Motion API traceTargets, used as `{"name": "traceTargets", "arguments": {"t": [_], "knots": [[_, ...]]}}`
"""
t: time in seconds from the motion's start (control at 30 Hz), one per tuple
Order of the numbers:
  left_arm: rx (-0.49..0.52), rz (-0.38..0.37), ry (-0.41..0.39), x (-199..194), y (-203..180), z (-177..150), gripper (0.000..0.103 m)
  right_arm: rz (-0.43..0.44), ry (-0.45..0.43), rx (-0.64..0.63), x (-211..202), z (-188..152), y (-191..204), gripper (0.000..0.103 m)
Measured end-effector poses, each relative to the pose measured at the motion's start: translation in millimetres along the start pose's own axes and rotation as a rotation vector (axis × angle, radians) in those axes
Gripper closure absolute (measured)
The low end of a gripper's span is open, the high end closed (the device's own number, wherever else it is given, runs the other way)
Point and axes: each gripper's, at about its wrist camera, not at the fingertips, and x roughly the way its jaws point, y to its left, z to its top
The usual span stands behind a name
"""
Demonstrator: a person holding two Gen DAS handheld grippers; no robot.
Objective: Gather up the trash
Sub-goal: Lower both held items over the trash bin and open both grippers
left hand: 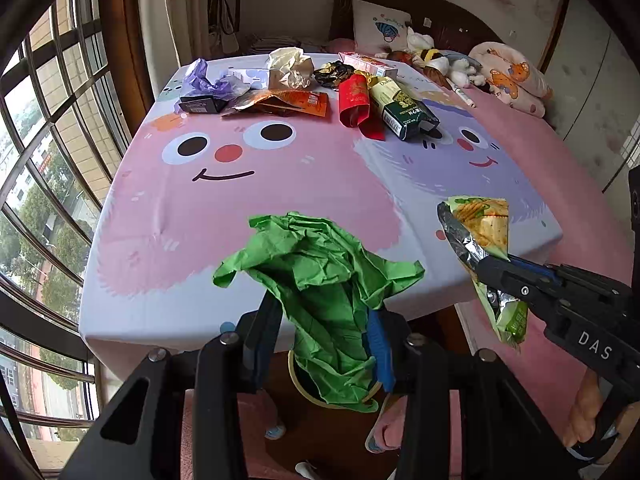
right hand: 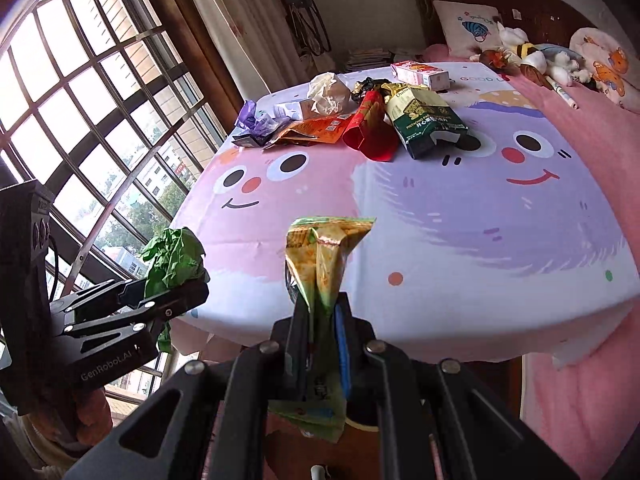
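Observation:
My left gripper (left hand: pixel 326 312) is shut on a crumpled green paper (left hand: pixel 320 276) and holds it off the near edge of the table; it also shows in the right wrist view (right hand: pixel 172 258). My right gripper (right hand: pixel 322 308) is shut on a green and silver snack bag (right hand: pixel 324 256), held beside the table's near edge; the bag also shows in the left wrist view (left hand: pixel 480 232). More trash lies at the far side of the table: a red packet (left hand: pixel 354 98), a dark green pistachio bag (left hand: pixel 404 110), an orange wrapper (left hand: pixel 288 102), a purple wrapper (left hand: pixel 208 82) and crumpled beige paper (left hand: pixel 290 68).
The table wears a pink and lilac cartoon cloth (left hand: pixel 248 200). A round bin rim (left hand: pixel 298 380) shows below the green paper, under the table edge. A barred window (left hand: pixel 48 160) is on the left. A bed with a pillow (left hand: pixel 380 26) and plush toys (left hand: pixel 440 60) lies behind.

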Motion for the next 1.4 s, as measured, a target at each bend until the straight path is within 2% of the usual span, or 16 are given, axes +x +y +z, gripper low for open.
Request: {"name": "traceTargets", "arguments": {"t": [0.17,0.33,0.5,0.6,0.73,0.9,1.03,1.4], "knots": [[0.048,-0.017,-0.010,6.3,-16.8,-37.2,0.064,-0.003,0.016,0.013,5.0,-40.5,-10.1,0.091],[0.084,-0.033,0.005,34.8,-23.2,-64.5,0.064,-0.037,0.081,0.033,33.8,-78.9,-26.9,0.091],[0.092,-0.059,0.059,82.8,-19.5,-86.8,0.063,-0.062,0.138,0.057,72.6,-105.4,-48.0,0.091],[0.064,-0.081,0.123,113.5,-16.9,-94.1,0.063,-0.063,0.164,0.066,96.9,-117.7,-57.0,0.091],[0.041,-0.074,0.131,139.8,-14.6,-96.4,0.062,-0.056,0.200,0.100,126.4,-130.3,-67.6,0.089],[0.108,-0.034,0.124,172.1,-25.8,-115.0,0.062,-0.067,0.218,0.135,155.9,-139.3,-80.5,0.088],[0.125,-0.020,0.151,195.5,-31.8,-131.2,0.061,-0.071,0.226,0.175,173.7,-147.2,-90.7,0.085],[0.132,0.015,0.191,229.0,-37.5,-147.5,0.055,-0.103,0.288,0.221,211.6,-165.5,-97.9,0.080]]}}
